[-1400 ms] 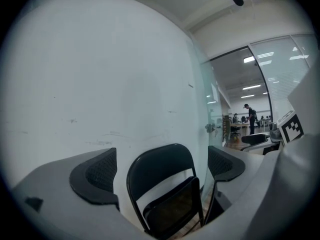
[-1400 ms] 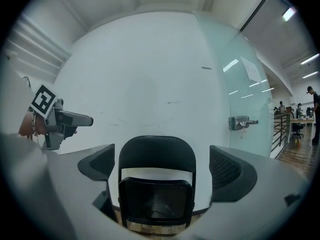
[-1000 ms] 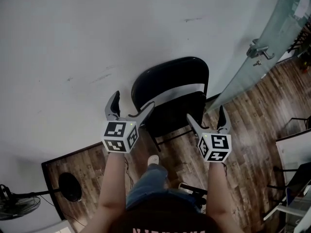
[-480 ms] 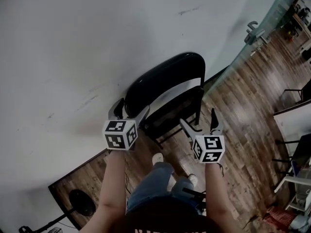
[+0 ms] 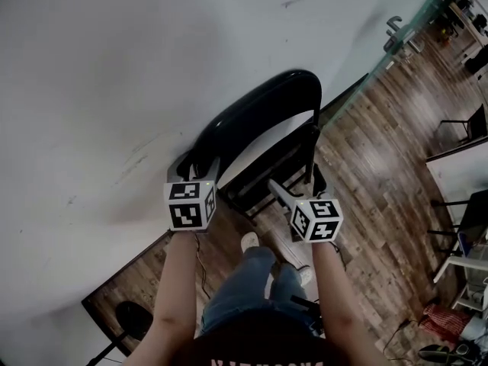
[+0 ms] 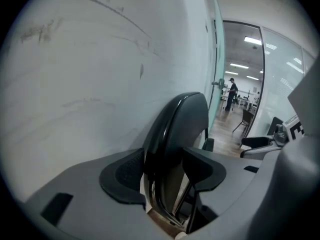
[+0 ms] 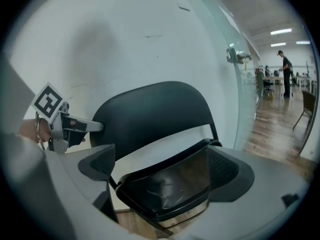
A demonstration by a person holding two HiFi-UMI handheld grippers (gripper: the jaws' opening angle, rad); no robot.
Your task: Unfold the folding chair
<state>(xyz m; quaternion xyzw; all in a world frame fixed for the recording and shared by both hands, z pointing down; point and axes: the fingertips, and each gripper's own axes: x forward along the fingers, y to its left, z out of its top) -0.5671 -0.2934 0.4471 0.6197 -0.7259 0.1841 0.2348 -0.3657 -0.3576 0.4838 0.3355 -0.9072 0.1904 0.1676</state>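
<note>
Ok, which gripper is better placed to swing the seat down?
Right, probably. The right gripper has open jaws straddling the folded seat. The left gripper, its jaws having just been closing, pinches the backrest edge, better for steadying.

no readable text, labels, brands or numbers

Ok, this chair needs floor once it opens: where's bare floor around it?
Bare wood floor lies right of the folding chair, between it, the glass door and the white desk at the right edge. In front it is crowded: the person's shoes stand close before its legs. The wall is right behind it, so there is no room there.
</note>
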